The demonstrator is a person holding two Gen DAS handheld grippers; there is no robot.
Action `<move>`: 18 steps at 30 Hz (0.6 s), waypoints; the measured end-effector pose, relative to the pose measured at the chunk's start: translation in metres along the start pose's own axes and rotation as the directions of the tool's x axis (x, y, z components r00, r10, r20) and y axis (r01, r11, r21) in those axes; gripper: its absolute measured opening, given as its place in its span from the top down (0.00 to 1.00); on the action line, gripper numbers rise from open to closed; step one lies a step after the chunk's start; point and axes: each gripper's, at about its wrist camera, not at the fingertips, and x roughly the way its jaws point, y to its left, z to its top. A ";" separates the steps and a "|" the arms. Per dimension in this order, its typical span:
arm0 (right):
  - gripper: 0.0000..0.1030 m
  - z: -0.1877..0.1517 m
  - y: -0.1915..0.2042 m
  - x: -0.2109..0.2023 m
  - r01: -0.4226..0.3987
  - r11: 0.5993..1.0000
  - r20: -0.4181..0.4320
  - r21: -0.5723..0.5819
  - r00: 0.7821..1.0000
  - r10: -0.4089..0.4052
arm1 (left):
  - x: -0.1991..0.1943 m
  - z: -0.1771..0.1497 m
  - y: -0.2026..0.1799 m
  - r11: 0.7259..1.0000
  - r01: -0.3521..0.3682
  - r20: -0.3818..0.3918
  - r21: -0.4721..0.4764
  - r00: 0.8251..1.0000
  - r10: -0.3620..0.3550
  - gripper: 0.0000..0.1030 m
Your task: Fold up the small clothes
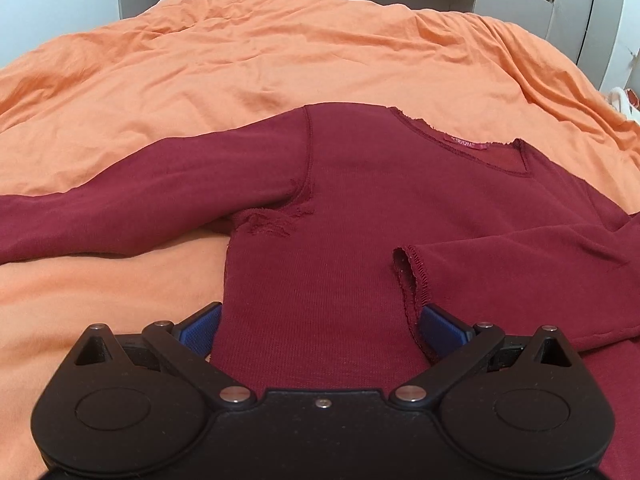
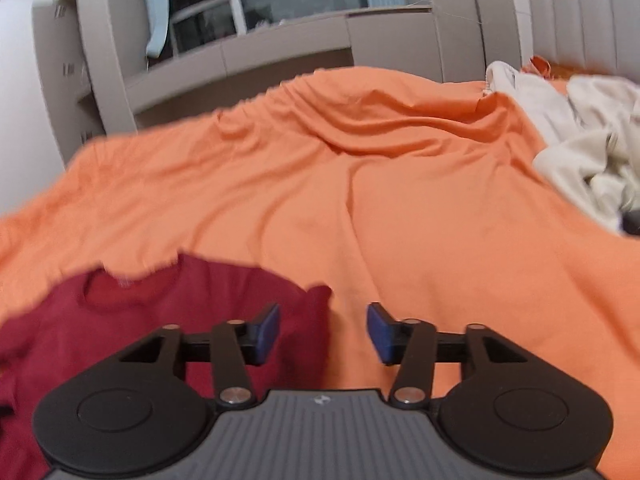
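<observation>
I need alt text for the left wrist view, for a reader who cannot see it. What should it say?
A dark red long-sleeved top lies flat on an orange bedcover, one sleeve stretched out to the left and the other folded across the body. The left tongs stand wide open over its lower part, blue pads at either side. Pale cupboards stand behind the bed.

Place: a bedroom in a home
Bed: rumpled orange duvet [image 1: 248, 64] spread across it
Furniture: grey wardrobe units [image 2: 288, 52] behind the bed
Laundry: pale clothes [image 2: 592, 152] heaped at the bed's edge
</observation>
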 end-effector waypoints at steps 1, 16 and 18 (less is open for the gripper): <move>0.39 -0.002 0.001 -0.007 0.012 1.000 -0.012 -0.029 1.000 -0.012 | 0.000 0.000 -0.001 1.000 -0.004 -0.001 0.005 1.000 0.004 0.00; 0.24 -0.082 0.065 -0.041 0.094 0.733 -0.019 -0.674 0.989 -0.145 | 0.000 0.000 -0.002 1.000 -0.008 0.001 0.010 1.000 0.008 0.00; 0.35 -0.091 0.069 -0.033 0.098 0.693 -0.020 -0.714 0.987 -0.161 | 0.000 0.000 -0.002 1.000 -0.007 0.000 0.009 1.000 0.007 0.00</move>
